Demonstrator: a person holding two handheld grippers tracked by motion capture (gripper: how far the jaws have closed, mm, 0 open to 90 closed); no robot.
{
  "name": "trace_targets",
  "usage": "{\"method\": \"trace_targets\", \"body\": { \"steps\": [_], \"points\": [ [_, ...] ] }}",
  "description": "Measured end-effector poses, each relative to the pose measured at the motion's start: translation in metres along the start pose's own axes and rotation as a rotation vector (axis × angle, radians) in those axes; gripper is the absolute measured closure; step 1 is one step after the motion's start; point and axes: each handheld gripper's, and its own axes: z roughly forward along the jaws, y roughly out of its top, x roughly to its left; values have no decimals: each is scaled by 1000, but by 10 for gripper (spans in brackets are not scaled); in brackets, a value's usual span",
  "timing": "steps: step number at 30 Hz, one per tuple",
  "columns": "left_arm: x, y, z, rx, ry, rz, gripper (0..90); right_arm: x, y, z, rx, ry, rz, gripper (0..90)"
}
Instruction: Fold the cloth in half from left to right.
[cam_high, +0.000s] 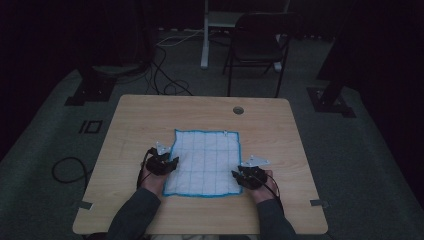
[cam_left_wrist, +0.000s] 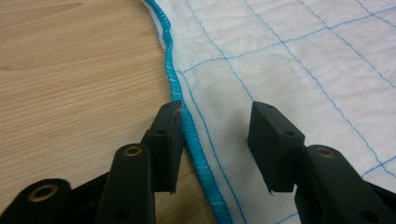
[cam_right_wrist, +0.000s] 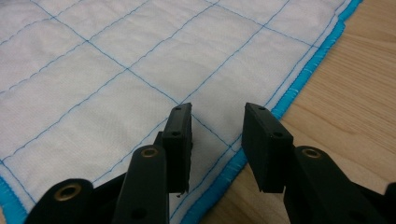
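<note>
High view: a white cloth with a blue grid and blue hem is seen spread flat near the middle of a wooden table. The left gripper is set at the cloth's left edge, the right gripper at its near right corner.

Left gripper view: the jaws are held apart, with the blue hem lying between them; one jaw is over bare wood, the other over the cloth. Nothing is pinched.

Right gripper view: the jaws are kept moderately apart above the cloth, just inside its hem, and nothing is gripped.
</note>
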Motion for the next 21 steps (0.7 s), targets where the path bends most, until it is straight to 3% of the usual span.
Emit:
{"method": "trace_targets", "body": {
  "steps": [6, 13, 21],
  "points": [
    [-1, -1, -1, -5, -8, -10, 658, -2, 0, 0, 1, 21, 27, 632],
    [2, -2, -4, 3, -28, -15, 834, -1, 1, 0, 3, 55, 36, 636],
    [6, -4, -7, 15, -44, 5, 863, 0, 2, -1, -2, 48, 26, 622]
  ]
}}
